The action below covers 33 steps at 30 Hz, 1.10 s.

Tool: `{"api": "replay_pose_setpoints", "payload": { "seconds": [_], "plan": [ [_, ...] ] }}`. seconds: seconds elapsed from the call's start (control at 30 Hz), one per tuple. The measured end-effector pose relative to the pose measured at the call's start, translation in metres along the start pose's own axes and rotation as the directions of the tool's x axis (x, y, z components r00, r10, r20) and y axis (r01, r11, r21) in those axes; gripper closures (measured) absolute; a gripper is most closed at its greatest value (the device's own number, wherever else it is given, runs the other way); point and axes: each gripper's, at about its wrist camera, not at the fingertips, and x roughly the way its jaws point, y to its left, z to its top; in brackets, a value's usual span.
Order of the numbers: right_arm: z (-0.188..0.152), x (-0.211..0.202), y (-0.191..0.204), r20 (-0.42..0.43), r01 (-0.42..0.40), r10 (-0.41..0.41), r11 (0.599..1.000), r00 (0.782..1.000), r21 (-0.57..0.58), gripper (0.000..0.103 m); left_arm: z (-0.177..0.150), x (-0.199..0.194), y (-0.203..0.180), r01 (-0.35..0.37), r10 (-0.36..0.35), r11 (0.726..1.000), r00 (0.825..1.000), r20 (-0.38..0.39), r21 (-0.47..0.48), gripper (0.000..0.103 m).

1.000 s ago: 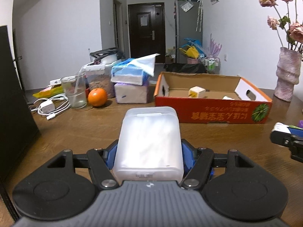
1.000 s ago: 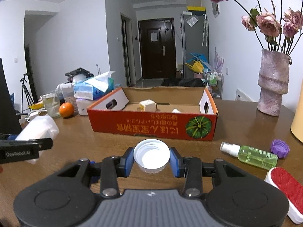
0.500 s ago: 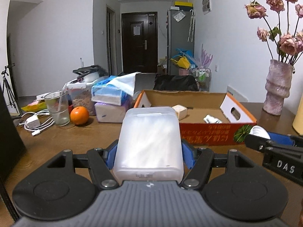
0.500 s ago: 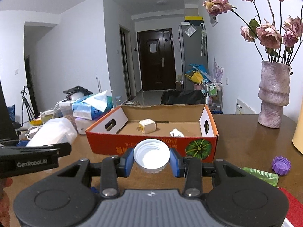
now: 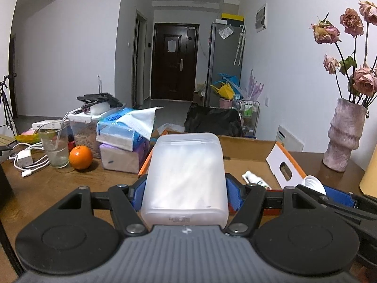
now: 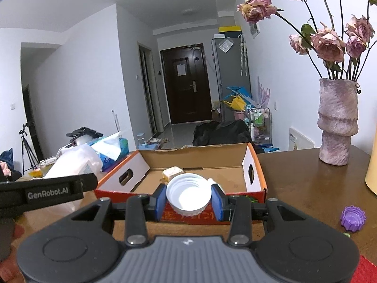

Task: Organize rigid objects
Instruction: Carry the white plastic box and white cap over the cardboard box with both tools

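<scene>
My left gripper (image 5: pixel 185 192) is shut on a frosted white plastic box (image 5: pixel 185 176), held in the air at the near edge of an open orange cardboard box (image 5: pixel 286 168). My right gripper (image 6: pixel 188 199) is shut on a white screw cap (image 6: pixel 188 194), its hollow side facing me, just in front of the same cardboard box (image 6: pixel 254 162). Inside the box lie a small cream cube (image 6: pixel 173 172) and a small white bottle (image 5: pixel 255 180). In the right wrist view the left gripper (image 6: pixel 47 189) shows at the left with its white box (image 6: pixel 73 161).
A pink vase (image 6: pixel 337 122) of dried roses stands on the brown table (image 6: pixel 304 181) at the right. A purple cap (image 6: pixel 353 218) lies near it. At the left sit tissue packs (image 5: pixel 122 141), an orange (image 5: pixel 80 157), a glass (image 5: pixel 54 151) and white cables (image 5: pixel 26 159).
Both grippers have risen and moved toward the cardboard box with their loads; the box now looks closer and its inside shows more. The spray bottle on the table has dropped out of the right view.
</scene>
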Motion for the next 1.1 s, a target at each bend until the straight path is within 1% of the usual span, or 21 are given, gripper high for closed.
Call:
{"api": "replay_pose_setpoints", "payload": {
  "seconds": [0.43, 1.1],
  "plan": [
    [0.015, 0.026, -0.016, 0.017, 0.036, -0.036, 0.999, 0.999, 0.036, 0.064, 0.014, 0.026, -0.012, 0.001, -0.001, 1.0, 1.0, 0.016, 0.002, 0.036],
    [0.03, 0.074, -0.021, 0.024, 0.075, -0.076, 0.997, 0.997, 0.036, 0.064, 0.034, 0.075, -0.016, -0.014, 0.015, 1.0, 1.0, 0.019, -0.006, 0.036]
  ]
}}
